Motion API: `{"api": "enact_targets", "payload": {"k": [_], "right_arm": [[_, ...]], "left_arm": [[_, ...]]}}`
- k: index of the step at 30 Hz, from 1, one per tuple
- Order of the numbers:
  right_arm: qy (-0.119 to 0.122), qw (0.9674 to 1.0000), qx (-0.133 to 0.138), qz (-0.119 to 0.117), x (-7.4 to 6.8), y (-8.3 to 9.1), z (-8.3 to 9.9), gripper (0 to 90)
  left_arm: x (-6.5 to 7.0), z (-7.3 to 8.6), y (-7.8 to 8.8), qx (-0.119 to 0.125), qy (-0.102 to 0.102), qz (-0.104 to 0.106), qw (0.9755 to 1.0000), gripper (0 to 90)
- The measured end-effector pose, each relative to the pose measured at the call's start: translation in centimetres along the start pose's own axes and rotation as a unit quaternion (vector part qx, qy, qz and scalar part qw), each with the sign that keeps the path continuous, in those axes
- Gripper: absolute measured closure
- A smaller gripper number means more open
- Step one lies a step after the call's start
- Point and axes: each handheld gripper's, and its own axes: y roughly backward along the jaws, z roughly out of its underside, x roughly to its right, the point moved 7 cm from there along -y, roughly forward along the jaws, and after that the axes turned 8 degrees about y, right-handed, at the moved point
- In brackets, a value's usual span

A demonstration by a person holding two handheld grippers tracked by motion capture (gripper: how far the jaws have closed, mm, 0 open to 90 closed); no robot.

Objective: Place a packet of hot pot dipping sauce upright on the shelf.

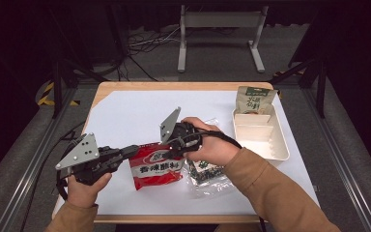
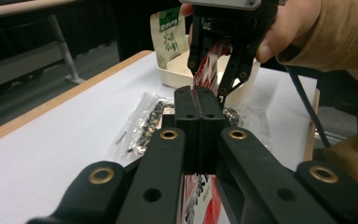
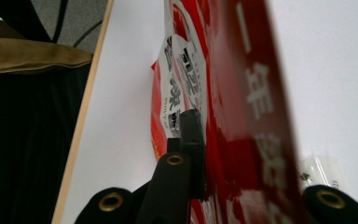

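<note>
left claw: nearest the person's left side — its black jaws are pressed together on the left edge of the glossy red plastic snack bag with white lettering; in the left gripper view the jaws meet with the red film pinched between them.
red snack bag: it runs straight ahead of the left claw, long axis pointing from that claw toward the right one, so the bag spans the gap between the two — its lower part seems to rest on the white worktop.
right claw: at the bag's far end from the left claw, coming down on the top right corner; in the right gripper view its jaws are clamped on the red film, no gap showing.
deciding relation: both claws hold opposite ends of one bag along one line, neither nearer than the other — I judge that pulling apart or lifting calls for both hands to move together.
clear crinkled bag of dark bits: just beyond the right claw, under that hand, touching or nearly touching the red bag.
white compartment tray: farther right, well apart.
green-and-tan pouch: farthest, standing in the tray's back compartment.
</note>
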Motion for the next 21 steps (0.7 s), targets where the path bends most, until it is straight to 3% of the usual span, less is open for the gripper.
{"api": "enact_targets", "payload": {"k": [3, 7, 8, 11, 21], "right_arm": [[-0.003, 1.0, 0.001, -0.002, -0.2, 0.5, -0.2, 89.9], [-0.013, 0.9999, 0.008, -0.004, -0.1, 1.2, -0.2, 89.9], [-0.019, 0.9997, 0.015, -0.004, 0.0, 2.1, -0.1, 89.9], [-0.022, 0.9997, 0.009, 0.004, 0.1, 3.4, 0.1, 89.9], [-0.043, 0.9979, -0.003, 0.049, 0.9, 8.0, 1.8, 89.9]], "left_arm": [[-0.2, 0.0, 0.1, 0.001, 0.004, -0.011, 0.9999, 81.7], [-0.5, 0.1, 0.0, -0.001, 0.009, -0.011, 0.9999, 62.2], [-0.6, 0.2, -0.1, -0.003, 0.02, -0.012, 0.9997, 58.2], [-0.8, 0.3, -0.2, -0.004, 0.024, -0.016, 0.9996, 49.6], [-2.8, 1.6, -0.3, -0.013, 0.06, -0.036, 0.9975, 43.3]]}}
